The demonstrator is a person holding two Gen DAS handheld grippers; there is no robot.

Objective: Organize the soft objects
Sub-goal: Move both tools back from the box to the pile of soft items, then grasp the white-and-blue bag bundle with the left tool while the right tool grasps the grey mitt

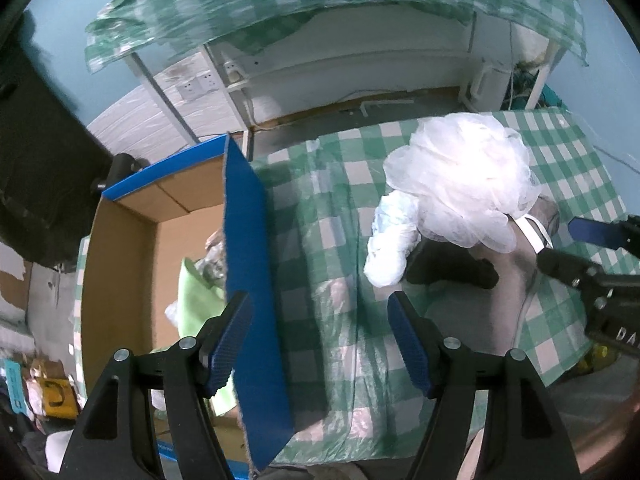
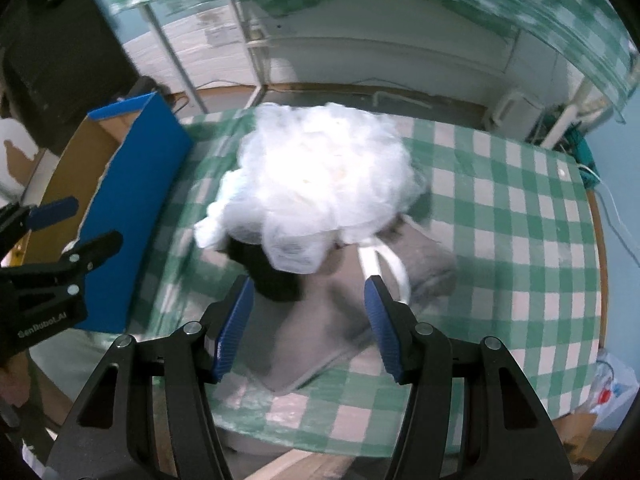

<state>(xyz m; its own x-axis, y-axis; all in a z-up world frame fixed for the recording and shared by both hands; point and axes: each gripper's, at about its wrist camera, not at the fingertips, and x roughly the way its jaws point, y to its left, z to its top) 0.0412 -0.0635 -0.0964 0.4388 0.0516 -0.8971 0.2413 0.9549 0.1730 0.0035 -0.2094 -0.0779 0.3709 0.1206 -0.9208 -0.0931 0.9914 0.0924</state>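
- Left wrist view: left gripper (image 1: 320,344) hangs with jaws spread and nothing between them, straddling the blue wall of the cardboard box (image 1: 256,280). A green cloth (image 1: 200,300) already lies inside the box. The white mesh puff (image 1: 460,176) sits well to the right on the checked tablecloth (image 1: 340,200), atop a grey cloth (image 1: 516,280) and a dark item (image 1: 452,268).
- Right wrist view: right gripper (image 2: 310,328) is also spread and empty, poised over the grey cloth (image 2: 320,320), with the mesh puff (image 2: 320,176) just beyond its pads. A white strap (image 2: 384,264) lies near the right pad.
- Likely step: fetching the next soft item. Best lower squarely over one piece, keep the strap clear, and pinch deep into the bulk so nothing slips on the way to the box (image 2: 132,208).
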